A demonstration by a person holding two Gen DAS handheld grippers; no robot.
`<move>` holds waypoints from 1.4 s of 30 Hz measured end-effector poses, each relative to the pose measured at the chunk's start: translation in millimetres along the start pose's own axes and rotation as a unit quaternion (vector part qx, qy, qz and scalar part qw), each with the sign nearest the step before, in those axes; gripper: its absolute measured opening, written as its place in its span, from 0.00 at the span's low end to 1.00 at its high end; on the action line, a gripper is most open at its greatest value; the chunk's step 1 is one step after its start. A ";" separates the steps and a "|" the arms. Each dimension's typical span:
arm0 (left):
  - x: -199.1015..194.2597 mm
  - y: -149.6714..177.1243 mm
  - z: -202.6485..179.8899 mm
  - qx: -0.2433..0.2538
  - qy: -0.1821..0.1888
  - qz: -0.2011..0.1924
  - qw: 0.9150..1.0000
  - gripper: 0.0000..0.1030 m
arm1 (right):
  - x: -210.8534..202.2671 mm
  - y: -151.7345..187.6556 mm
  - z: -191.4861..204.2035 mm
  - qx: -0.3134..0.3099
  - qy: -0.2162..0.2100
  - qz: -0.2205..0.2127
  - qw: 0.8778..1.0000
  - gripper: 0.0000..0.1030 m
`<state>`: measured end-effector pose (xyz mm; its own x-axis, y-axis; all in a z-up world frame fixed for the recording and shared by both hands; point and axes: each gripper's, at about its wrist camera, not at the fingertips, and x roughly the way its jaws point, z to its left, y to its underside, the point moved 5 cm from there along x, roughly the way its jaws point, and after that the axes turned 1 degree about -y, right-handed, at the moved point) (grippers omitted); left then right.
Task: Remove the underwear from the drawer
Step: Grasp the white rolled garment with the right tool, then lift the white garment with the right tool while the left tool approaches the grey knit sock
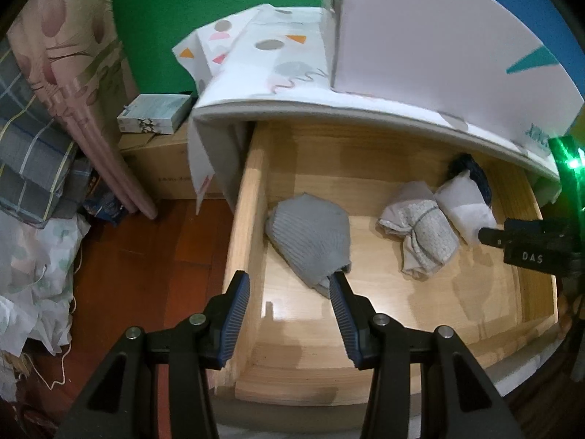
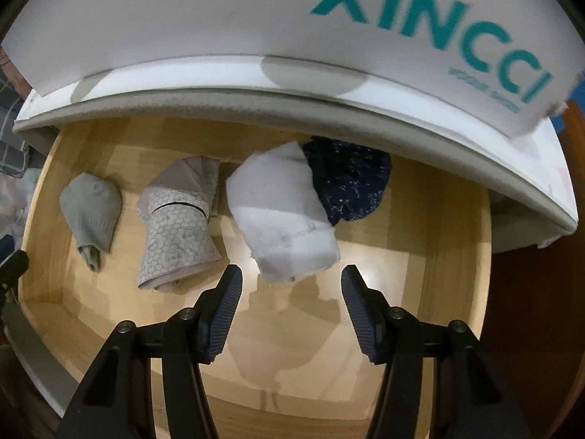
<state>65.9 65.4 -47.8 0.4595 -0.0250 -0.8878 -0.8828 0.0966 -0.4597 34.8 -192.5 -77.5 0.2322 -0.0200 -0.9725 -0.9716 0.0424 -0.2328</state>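
Note:
The wooden drawer (image 1: pixel 252 183) (image 2: pixel 453 256) stands pulled open. In it lie several folded pieces of underwear: a grey one (image 1: pixel 310 236) (image 2: pixel 91 208) at the left, a honeycomb-patterned one (image 1: pixel 424 230) (image 2: pixel 179 230), a white one (image 1: pixel 464 208) (image 2: pixel 285 219) and a dark blue speckled one (image 1: pixel 473 172) (image 2: pixel 347 179) at the back right. My left gripper (image 1: pixel 290 285) is open, just short of the grey piece. My right gripper (image 2: pixel 290 281) is open above the drawer floor, just short of the white piece; it also shows in the left wrist view (image 1: pixel 490 236).
A white cabinet top (image 1: pixel 292 73) with a XINCCI-printed white box (image 2: pixel 329 18) overhangs the drawer's back. Left of the drawer are a red-brown floor (image 1: pixel 146 256), cardboard boxes (image 1: pixel 153 113), pink rolled mats (image 1: pixel 98 139), bedding and crumpled bags (image 1: pixel 36 274).

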 end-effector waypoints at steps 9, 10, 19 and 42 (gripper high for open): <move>-2.3 -1.7 21.2 -0.044 -0.005 -0.005 0.999 0.45 | 17.6 -10.5 6.7 -0.011 0.009 0.011 1.000 0.53; -2.2 -1.7 23.9 -0.049 -0.007 -0.005 0.999 0.45 | 20.0 -12.0 6.5 -0.009 0.009 0.015 1.000 0.53; 1.2 -1.3 24.8 -0.051 -0.011 0.003 0.999 0.45 | 31.9 -25.7 10.3 -0.015 0.019 0.032 0.999 0.53; 3.0 1.5 22.7 -0.048 -0.012 0.003 0.999 0.45 | 31.9 12.4 -7.4 0.034 0.012 0.113 0.993 0.33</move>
<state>68.2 88.1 -50.7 0.4556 -0.0011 -0.8902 -0.8902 0.0001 -0.4556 29.8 -199.9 -111.4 0.0069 -0.0260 -0.9996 -0.9933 0.1155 -0.0099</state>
